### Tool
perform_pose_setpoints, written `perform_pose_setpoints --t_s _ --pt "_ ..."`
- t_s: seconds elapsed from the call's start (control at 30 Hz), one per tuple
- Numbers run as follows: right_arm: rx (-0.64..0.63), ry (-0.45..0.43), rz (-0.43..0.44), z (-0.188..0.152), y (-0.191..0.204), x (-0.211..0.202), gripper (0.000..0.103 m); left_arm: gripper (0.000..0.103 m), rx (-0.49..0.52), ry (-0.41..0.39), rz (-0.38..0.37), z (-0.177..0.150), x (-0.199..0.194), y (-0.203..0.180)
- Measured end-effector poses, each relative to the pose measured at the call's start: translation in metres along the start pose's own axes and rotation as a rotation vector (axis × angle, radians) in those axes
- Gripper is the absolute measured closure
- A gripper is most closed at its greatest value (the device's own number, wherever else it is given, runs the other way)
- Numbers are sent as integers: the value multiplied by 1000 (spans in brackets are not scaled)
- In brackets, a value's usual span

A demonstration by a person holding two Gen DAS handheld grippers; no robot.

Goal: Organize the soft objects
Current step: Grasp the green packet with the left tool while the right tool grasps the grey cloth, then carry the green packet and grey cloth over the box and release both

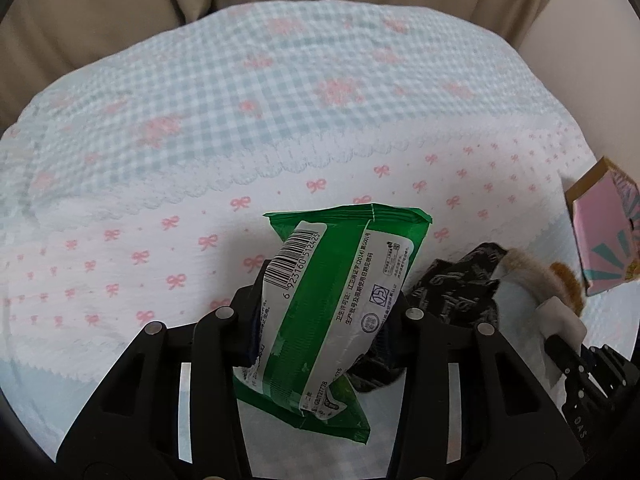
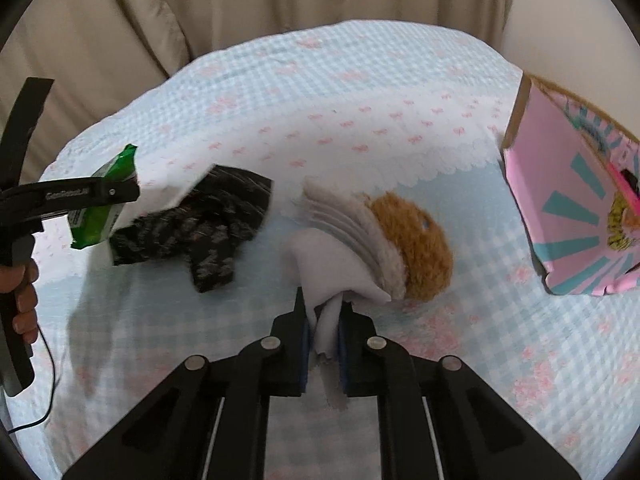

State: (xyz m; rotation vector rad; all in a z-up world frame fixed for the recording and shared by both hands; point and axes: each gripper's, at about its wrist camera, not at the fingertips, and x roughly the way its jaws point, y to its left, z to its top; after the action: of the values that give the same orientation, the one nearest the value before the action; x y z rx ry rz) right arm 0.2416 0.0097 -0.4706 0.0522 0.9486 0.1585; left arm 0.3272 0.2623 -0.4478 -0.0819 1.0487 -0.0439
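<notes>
Left wrist view: the left gripper [image 1: 320, 312] is closed on a green wet-wipe pack [image 1: 320, 304], fingers clamped across its middle so the soft pack bulges and folds between them, barcode end forward, held above the bedspread [image 1: 200, 140] patterned in blue check and pink bows. Just right of the pack lies a dark patterned cloth [image 1: 456, 292], crumpled on the bedspread; beyond it the plush toy [image 1: 536, 276] and the tip of the right gripper [image 1: 560, 320] show at the frame edge, and a pink box [image 1: 600, 240] sits near the right border. Right wrist view: the right gripper [image 2: 324, 344] is closed, pinching a thin white fabric flap of the plush toy [image 2: 384, 248], whose brown furry body and pale layered part rest on or just over the bedspread [image 2: 360, 100]; cannot tell if it is lifted. The dark cloth [image 2: 200, 224] lies to the left, well apart from the toy, and the left gripper [image 2: 116, 196] holds the wipe pack [image 2: 104, 208] beside it, the person's hand [image 2: 20, 300] on the handle. The open pink box [image 2: 572, 216] stands near on the right. Handling judgement: the pack is light, pliable, with slick film likely to slip, so a mid-body clamp suits it; the toy is light and very soft, the flap hold lets the body swing, and a grip on the body would be steadier; the cloth is limp and will need pinching at a raised fold
</notes>
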Motion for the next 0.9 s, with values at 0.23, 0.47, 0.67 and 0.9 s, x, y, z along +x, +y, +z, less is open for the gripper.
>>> perform_pose_setpoints --t_s 0.23,0.47,0.67,0.9 --pt "-19 -37 18 19 6 -46 92 65 20 -38 12 12 -51 -14" --pt "-23 -98 26 51 2 -115 92 65 39 -94 -1 26 -123 -42" --pt "-7 -154 -9 71 -15 -184 92 65 24 -140 -9 31 -192 -84" --pt "34 -201 -50 84 -53 -253 92 65 7 -158 -65 36 -242 -147"
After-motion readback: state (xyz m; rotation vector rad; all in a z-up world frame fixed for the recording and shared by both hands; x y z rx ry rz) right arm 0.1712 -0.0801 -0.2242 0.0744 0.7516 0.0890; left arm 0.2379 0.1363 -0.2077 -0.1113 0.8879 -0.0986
